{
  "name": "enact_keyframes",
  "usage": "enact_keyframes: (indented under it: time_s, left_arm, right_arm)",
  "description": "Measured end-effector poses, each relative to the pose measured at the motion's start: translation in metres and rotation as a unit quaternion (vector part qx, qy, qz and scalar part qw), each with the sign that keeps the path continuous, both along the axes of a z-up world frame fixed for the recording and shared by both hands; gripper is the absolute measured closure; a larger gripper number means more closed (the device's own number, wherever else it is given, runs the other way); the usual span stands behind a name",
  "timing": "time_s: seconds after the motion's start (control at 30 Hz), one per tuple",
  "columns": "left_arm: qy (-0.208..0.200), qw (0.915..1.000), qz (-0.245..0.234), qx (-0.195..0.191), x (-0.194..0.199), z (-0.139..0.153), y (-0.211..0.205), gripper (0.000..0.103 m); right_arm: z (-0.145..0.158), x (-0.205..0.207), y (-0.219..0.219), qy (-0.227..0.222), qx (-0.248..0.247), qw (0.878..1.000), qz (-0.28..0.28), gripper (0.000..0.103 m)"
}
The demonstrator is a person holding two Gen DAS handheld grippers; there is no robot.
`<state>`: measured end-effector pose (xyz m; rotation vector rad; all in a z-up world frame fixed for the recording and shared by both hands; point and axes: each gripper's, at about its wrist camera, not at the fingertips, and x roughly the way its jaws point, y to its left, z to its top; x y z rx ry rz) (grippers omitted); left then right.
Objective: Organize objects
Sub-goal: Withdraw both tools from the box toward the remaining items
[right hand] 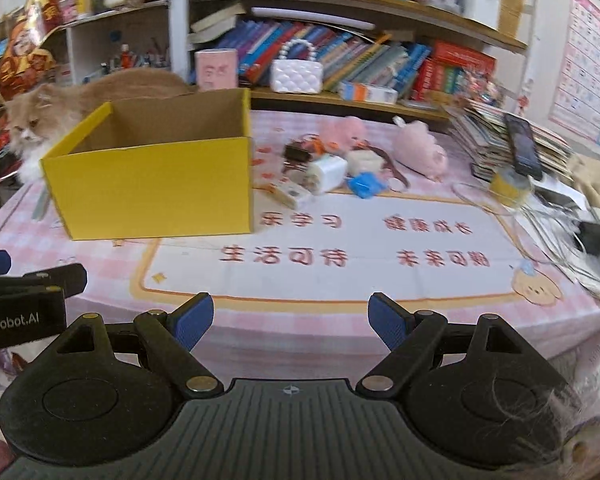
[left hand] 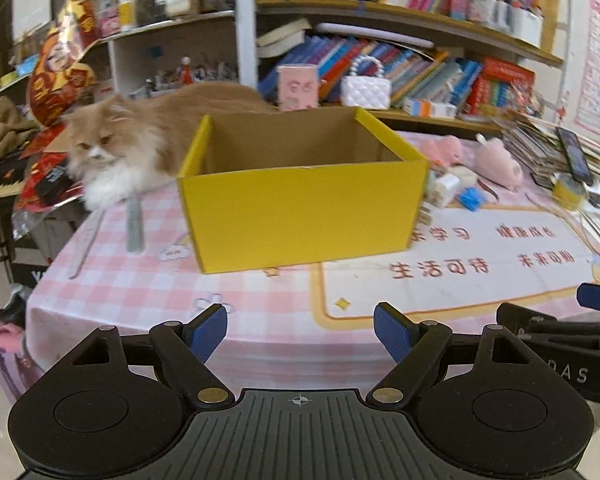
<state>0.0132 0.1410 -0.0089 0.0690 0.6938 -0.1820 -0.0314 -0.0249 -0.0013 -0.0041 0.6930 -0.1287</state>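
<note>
An open yellow cardboard box (left hand: 300,208) (right hand: 152,196) stands on the pink checked table and looks empty inside. To its right lies a heap of small items: a white charger (right hand: 326,172), a blue piece (right hand: 365,185), black binder clips (right hand: 296,154), a small white packet (right hand: 290,193) and two pink plush toys (right hand: 420,150) (left hand: 500,160). My left gripper (left hand: 300,334) hovers open over the table's near edge, short of the box. My right gripper (right hand: 291,322) also stands open over the near edge, nothing between its fingers. Each gripper shows at the other view's side.
A fluffy orange and white cat (left hand: 112,152) (right hand: 32,128) sits behind the box at the left. A stack of books with a phone (right hand: 522,150), a yellow tape roll (right hand: 510,186) and tangled cables (right hand: 560,224) fill the right side. Bookshelves (right hand: 340,60) stand behind the table.
</note>
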Motion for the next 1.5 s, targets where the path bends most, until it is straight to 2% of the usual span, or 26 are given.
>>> enact_keyframes:
  time_s: [0.3,0.53,0.8,1.1,1.33,1.5]
  left_arm:
    - [0.012,0.999,-0.041,0.013,0.011,-0.007,-0.044,0.02]
    - [0.026,0.9983,-0.052,0.01,0.029,-0.014,-0.092,0.02]
    - [0.048,0.9984,-0.03,0.004,0.055,-0.022,-0.146,0.02]
    - [0.062,0.998,0.001,0.005,0.076,-0.033,-0.203,0.02]
    - [0.057,0.9978,0.032,0.01,0.09,-0.031,-0.231,0.02]
    - [0.043,0.9976,0.05,0.021,0.103,-0.028,-0.246,0.021]
  right_arm:
    - [-0.007,0.004,-0.046,0.009,0.011,0.999,-0.048,0.019]
    - [-0.012,0.019,-0.09,0.019,0.009,0.998,-0.055,0.019]
    - [-0.017,0.05,-0.151,0.038,0.009,0.998,-0.05,0.019]
    - [-0.028,0.089,-0.207,0.055,0.007,0.998,-0.013,0.019]
    - [-0.033,0.111,-0.239,0.061,0.013,0.998,0.01,0.019]
    - [-0.031,0.127,-0.253,0.049,0.023,0.998,0.028,0.02]
